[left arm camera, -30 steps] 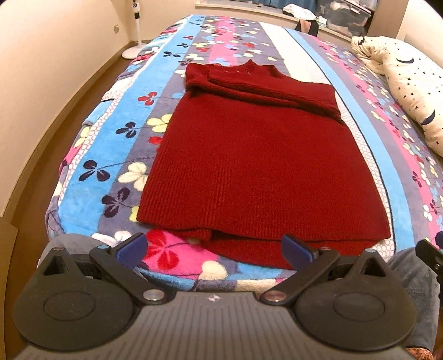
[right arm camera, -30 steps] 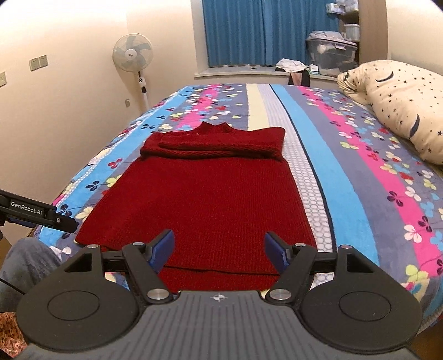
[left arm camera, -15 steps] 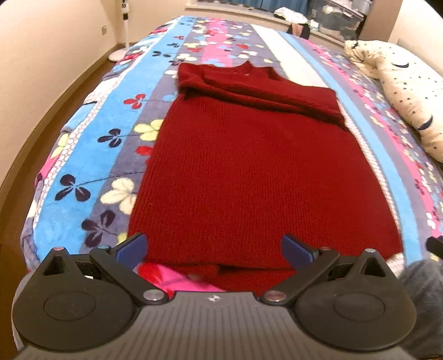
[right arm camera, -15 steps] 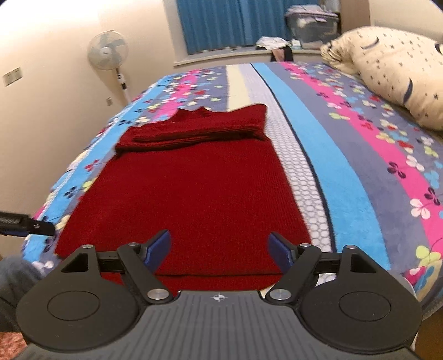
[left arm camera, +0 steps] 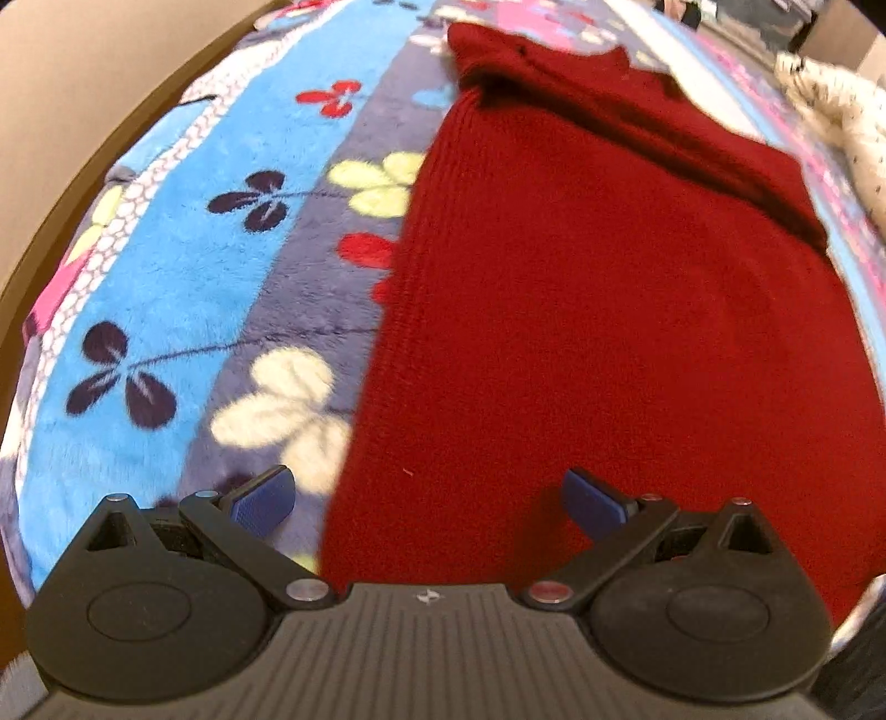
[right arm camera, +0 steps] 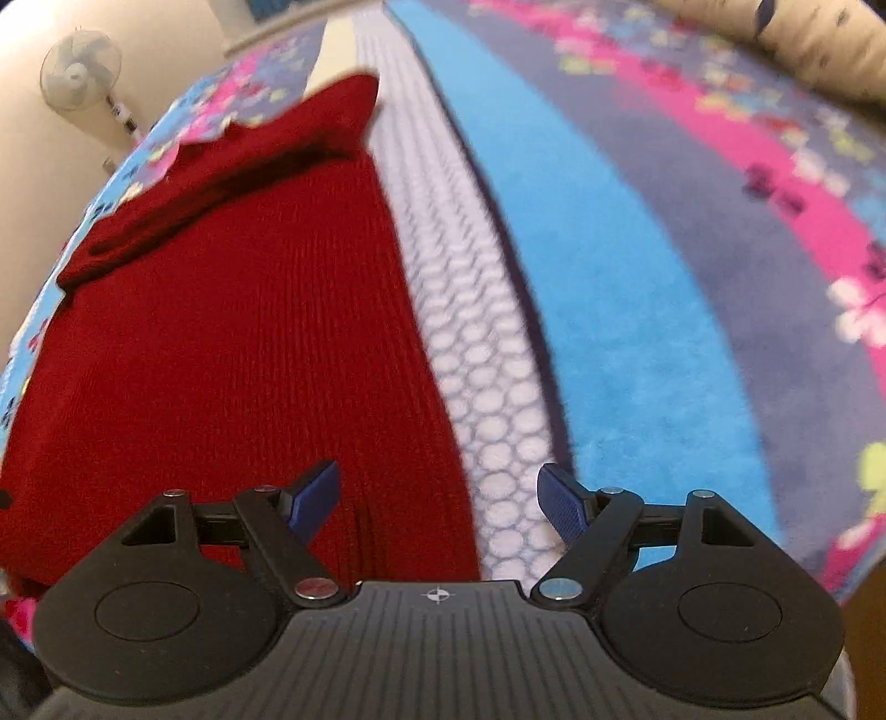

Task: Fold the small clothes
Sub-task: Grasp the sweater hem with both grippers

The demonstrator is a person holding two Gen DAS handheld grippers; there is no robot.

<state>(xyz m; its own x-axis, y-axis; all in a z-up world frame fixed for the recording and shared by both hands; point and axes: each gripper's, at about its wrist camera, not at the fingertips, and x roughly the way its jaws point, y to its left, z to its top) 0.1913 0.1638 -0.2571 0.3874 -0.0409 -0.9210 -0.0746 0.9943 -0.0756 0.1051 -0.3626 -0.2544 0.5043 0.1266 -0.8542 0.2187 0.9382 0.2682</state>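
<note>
A dark red knit sweater (left arm camera: 609,310) lies flat on the bed, its sleeves folded across the far end. My left gripper (left arm camera: 429,501) is open and empty, low over the sweater's near left corner, straddling its left edge. My right gripper (right arm camera: 440,498) is open and empty, low over the sweater (right arm camera: 232,332) at its near right corner, straddling the right edge. The near hem is hidden below both grippers.
The bed is covered by a striped floral blanket (left arm camera: 183,266), also in the right wrist view (right arm camera: 637,288). A cream star-print pillow (right arm camera: 819,50) lies at the far right. A standing fan (right arm camera: 83,69) is by the wall at left.
Both grippers have moved forward and down toward the sweater's near corners, the left to the left edge, the right to the right edge. Both stay open.
</note>
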